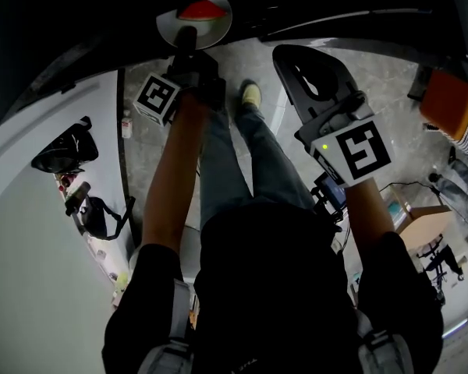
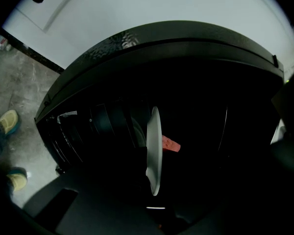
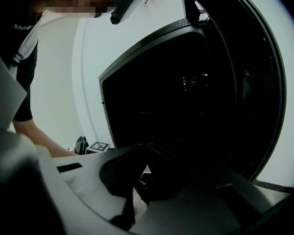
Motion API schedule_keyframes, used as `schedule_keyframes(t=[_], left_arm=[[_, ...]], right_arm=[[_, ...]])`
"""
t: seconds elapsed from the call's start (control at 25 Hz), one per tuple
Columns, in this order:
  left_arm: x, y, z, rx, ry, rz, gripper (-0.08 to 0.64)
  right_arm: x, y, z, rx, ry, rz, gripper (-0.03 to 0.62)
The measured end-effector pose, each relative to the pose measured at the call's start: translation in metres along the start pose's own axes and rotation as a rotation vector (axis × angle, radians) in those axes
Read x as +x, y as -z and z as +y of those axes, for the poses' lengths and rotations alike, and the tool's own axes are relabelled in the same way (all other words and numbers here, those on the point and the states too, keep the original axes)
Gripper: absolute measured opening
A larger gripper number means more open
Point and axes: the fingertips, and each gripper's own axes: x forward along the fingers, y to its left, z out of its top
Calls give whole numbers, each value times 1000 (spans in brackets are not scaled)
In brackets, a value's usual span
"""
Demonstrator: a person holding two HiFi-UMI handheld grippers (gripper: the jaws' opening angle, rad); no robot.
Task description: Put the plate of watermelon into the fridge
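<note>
Bag (image 1: 62, 153): black, against the pale surface at the far left of the head view.
Left gripper (image 1: 189, 37): stretched forward at the end of a bare forearm, its jaws clamped on the near edge of the plate.
Plate (image 1: 171, 23): pale and round, held out at the dark front of the fridge. In the left gripper view it showed edge-on (image 2: 154, 151) against the black inside. How far in it reached could not be told.
Watermelon (image 1: 203, 10): a red piece lying on the plate. From the left gripper's camera it stuck out to the right of the plate's edge (image 2: 170, 144).
Shoe (image 1: 251, 93): pale, on the grey floor between the two grippers.
Fridge (image 2: 186, 48): black, with a rounded top edge below a white wall.
Right gripper (image 1: 288, 61): raised to the right of the plate and apart from it. Its jaws were brought together with nothing between them (image 3: 142, 180).
Fridge door (image 3: 186, 106): a black panel that filled the right gripper view.
</note>
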Motion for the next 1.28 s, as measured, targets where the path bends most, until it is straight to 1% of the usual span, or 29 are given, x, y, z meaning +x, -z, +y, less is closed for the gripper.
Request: schedule_keyframes(t=[0.08, 0.2, 0.28, 0.4, 0.52, 0.64, 0.72, 0.84, 1.0, 1.12, 1.28], left_arm=[[4, -1, 1, 3, 5, -2, 29], [10, -3, 6, -29, 3, -16, 28], [14, -8, 5, -33, 4, -28, 28], [20, -10, -1, -10, 12, -34, 28], [23, -6, -6, 34, 13, -10, 28], [20, -7, -10, 131, 23, 17, 58], [19, -6, -16, 207, 49, 38, 119], [20, -3, -25, 307, 81, 64, 176], [19, 7, -36, 459, 108, 124, 303], [17, 15, -35, 593, 83, 179, 351], [14, 19, -28, 747, 28, 225, 362]], right_arm=[[0, 0, -1, 4, 4, -2, 9], [0, 2, 0, 5, 6, 3, 9], [1, 2, 2, 8, 3, 5, 9], [1, 5, 3, 18, -7, 13, 9], [4, 5, 3, 24, -16, 25, 9], [6, -3, 6, 35, -27, 8, 9], [7, -5, 6, 41, -30, 1, 9], [7, -4, 5, 67, -40, -8, 9], [5, -3, 3, 68, -37, -13, 9], [3, -5, 4, 62, -40, -15, 9], [-1, -6, 3, 52, -45, -19, 9]])
